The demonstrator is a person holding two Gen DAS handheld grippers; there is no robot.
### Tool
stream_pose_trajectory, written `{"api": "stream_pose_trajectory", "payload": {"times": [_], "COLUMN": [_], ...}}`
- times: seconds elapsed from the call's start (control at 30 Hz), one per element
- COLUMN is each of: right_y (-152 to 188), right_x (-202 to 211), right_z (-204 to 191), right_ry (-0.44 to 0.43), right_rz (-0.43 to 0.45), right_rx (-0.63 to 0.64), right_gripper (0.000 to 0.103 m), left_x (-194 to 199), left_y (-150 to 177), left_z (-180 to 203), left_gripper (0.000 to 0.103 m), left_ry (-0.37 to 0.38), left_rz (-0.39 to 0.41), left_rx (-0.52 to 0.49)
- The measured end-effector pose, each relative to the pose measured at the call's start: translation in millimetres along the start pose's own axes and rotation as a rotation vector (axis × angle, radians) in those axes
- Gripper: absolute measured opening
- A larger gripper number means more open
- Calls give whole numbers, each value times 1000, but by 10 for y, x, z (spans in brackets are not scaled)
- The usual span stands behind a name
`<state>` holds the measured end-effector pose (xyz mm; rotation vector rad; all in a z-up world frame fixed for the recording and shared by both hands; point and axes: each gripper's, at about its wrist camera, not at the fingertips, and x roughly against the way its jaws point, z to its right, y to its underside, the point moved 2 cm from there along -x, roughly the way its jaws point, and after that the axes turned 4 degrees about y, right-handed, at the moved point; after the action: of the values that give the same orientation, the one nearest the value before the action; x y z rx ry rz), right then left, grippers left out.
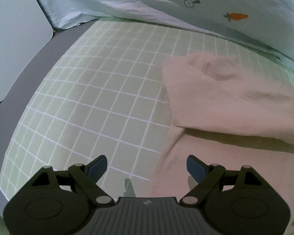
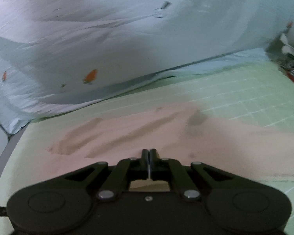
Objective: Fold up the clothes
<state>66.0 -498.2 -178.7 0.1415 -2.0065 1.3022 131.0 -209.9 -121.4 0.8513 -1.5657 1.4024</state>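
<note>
The pink garment (image 1: 231,105) is lying on the green grid mat (image 1: 100,90), bunched toward the mat's right side in the left wrist view, with one layer folded over another and casting a shadow on the lower layer. The left gripper (image 1: 147,166) is hanging above the mat with its jaws spread wide and nothing between them; its blue pads (image 1: 196,167) are sitting right over the garment's near edge, and whether they are touching the cloth is impossible to tell. Over in the right wrist view, the right gripper (image 2: 149,152) is showing its jaws clamped tight together, with no cloth visibly caught between them, and it is pointing across the garment (image 2: 139,133), which is spreading out flat and blurred on the mat (image 2: 245,90). Beyond the mat's far edge, a pale blue sheet with carrot prints (image 1: 186,4) is draping down to meet it. A grey border (image 1: 39,68) is running along the mat's left edge.
</note>
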Motion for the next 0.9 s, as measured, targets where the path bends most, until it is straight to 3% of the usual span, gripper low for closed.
{"api": "stream_pose_trajectory", "payload": {"times": [0.17, 0.27, 0.3, 0.4, 0.43, 0.57, 0.67, 0.73, 0.8, 0.9], "right_y": [-116, -94, -58, 49, 86, 181, 186, 161, 134, 92], "right_x": [-94, -210, -231, -289, -303, -361, -347, -336, -334, -424], "right_z": [380, 540, 584, 676, 690, 677, 599, 523, 453, 385], "right_ry": [17, 11, 20, 34, 35, -7, -66, -94, -116, -122], "right_rz": [17, -37, -50, -84, -90, -113, -93, -69, -48, -61], "right_rx": [-59, -84, -89, -108, -116, -122, -108, -84, -60, -36], "right_gripper": [1, 3, 8, 39, 45, 47, 59, 74, 81, 81], "left_x": [-60, -94, -103, -93, -80, -60, -49, -52, -65, -86], "left_y": [93, 211, 256, 378, 410, 471, 487, 496, 497, 493], "left_z": [162, 238, 256, 311, 340, 448, 473, 474, 466, 453], "left_gripper": [88, 88, 88, 88, 88, 89, 89, 89, 89, 89], "left_ry": [-32, -34, -34, -41, -34, -23, -25, -23, -26, -31], "left_rz": [-31, -56, -65, -57, -49, -35, -32, -33, -38, -44], "left_rx": [11, 15, 13, 1, -10, -53, -69, -70, -70, -71]}}
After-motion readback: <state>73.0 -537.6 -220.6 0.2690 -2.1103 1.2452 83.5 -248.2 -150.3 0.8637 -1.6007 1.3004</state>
